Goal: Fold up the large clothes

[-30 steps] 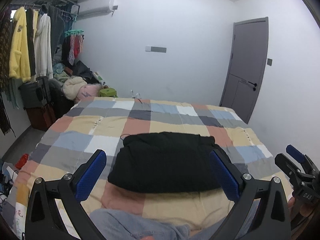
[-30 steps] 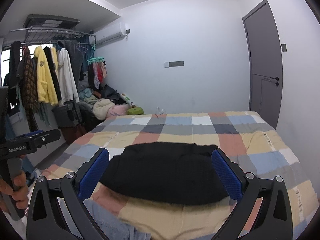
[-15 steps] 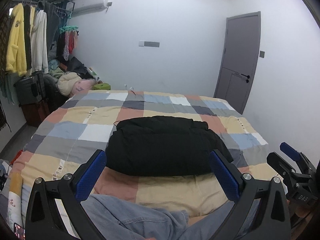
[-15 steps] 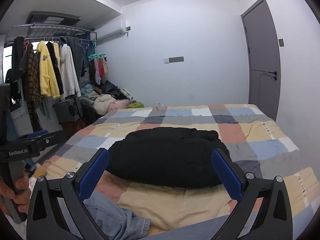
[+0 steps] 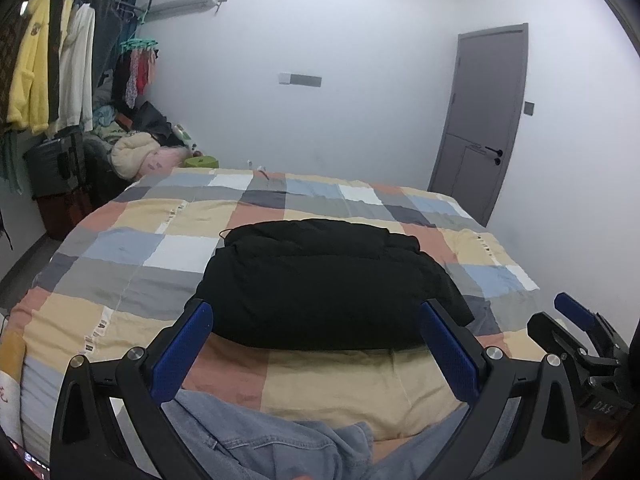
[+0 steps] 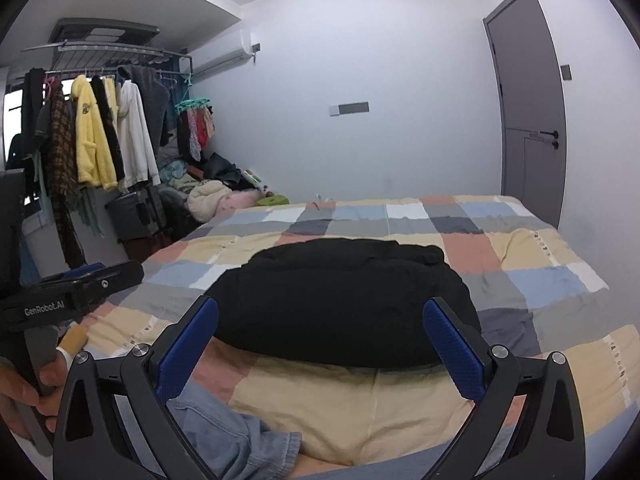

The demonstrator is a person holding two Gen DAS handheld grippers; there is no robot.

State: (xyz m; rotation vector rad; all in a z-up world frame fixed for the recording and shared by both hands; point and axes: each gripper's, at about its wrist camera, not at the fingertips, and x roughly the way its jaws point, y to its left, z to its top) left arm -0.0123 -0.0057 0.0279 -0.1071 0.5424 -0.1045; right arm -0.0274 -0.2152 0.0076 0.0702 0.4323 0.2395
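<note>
A bulky black padded garment (image 5: pixel 328 284), folded into a thick bundle, lies in the middle of a bed with a checked cover of peach, cream, blue and grey squares (image 5: pixel 128 244). A light blue denim garment (image 5: pixel 260 436) sits crumpled at the bed's near edge. The left gripper (image 5: pixel 316 352) and right gripper (image 6: pixel 320 348) hover apart from the bundle, both spread wide and holding nothing
</note>
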